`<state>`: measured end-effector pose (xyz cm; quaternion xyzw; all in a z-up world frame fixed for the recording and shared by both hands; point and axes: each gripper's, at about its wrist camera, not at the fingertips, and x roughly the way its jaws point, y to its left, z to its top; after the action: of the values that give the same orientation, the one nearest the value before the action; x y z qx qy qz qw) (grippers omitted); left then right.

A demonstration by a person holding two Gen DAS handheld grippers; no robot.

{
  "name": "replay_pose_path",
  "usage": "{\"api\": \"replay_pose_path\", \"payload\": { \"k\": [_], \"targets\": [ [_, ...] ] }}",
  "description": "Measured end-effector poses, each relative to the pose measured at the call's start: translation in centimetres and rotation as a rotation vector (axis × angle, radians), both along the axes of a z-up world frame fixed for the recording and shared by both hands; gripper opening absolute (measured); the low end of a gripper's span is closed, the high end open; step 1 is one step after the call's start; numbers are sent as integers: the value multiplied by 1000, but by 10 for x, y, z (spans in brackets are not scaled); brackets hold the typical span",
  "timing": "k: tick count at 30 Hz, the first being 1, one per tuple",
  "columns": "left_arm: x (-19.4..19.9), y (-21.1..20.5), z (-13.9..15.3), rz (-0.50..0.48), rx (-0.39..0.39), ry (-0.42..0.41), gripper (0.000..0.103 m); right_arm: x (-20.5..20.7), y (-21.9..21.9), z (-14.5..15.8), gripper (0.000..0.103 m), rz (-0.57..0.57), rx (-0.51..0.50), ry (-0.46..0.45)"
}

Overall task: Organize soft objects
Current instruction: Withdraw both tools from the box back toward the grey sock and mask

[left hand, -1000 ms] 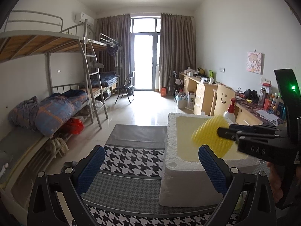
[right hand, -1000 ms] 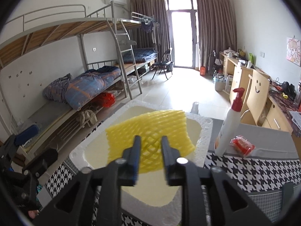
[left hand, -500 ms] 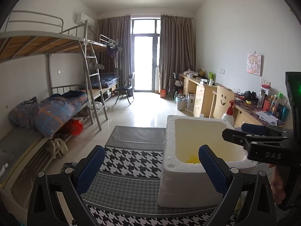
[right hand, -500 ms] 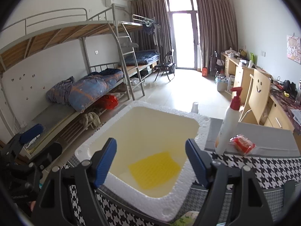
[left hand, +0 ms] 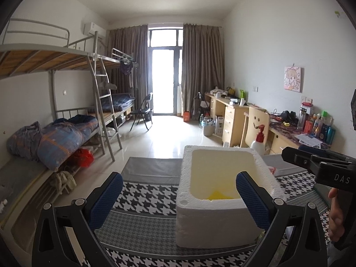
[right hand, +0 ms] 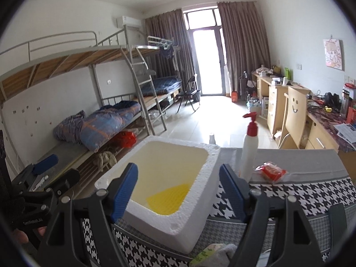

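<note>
Yellow foam netting [left hand: 217, 194] lies on the floor of the white foam box [left hand: 195, 227]; the left gripper [left hand: 178, 202] has its fingers apart and empty.

The right view shows the right gripper [right hand: 178, 191] likewise apart, the drop apparently done, and alone shows a pale soft bundle [right hand: 213, 252] at the near edge, probably next to grasp.

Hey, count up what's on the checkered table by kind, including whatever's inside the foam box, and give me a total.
Foam box: 1
Yellow foam net, lying inside the box: 1
White pump bottle with red top: 1
Red packet: 1
Pale cloth item at the near edge, partly hidden: 1
Total: 5
</note>
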<state>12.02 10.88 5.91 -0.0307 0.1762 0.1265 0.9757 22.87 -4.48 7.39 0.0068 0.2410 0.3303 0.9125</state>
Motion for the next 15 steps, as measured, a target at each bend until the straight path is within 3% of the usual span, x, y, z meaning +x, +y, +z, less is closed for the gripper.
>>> {"api": "replay_pose_path", "payload": {
  "k": [2, 7, 15],
  "targets": [
    [-1, -2, 3, -9, 0, -4, 102, -3, -3, 1, 81, -9, 1, -14],
    [-5, -9, 4, -23, 10, -5, 102, -15, -15, 4, 95, -32, 5, -72],
    [-14, -21, 11, -49, 19, -28, 102, -26, -28, 13, 97, -44, 14, -127]
  ]
}}
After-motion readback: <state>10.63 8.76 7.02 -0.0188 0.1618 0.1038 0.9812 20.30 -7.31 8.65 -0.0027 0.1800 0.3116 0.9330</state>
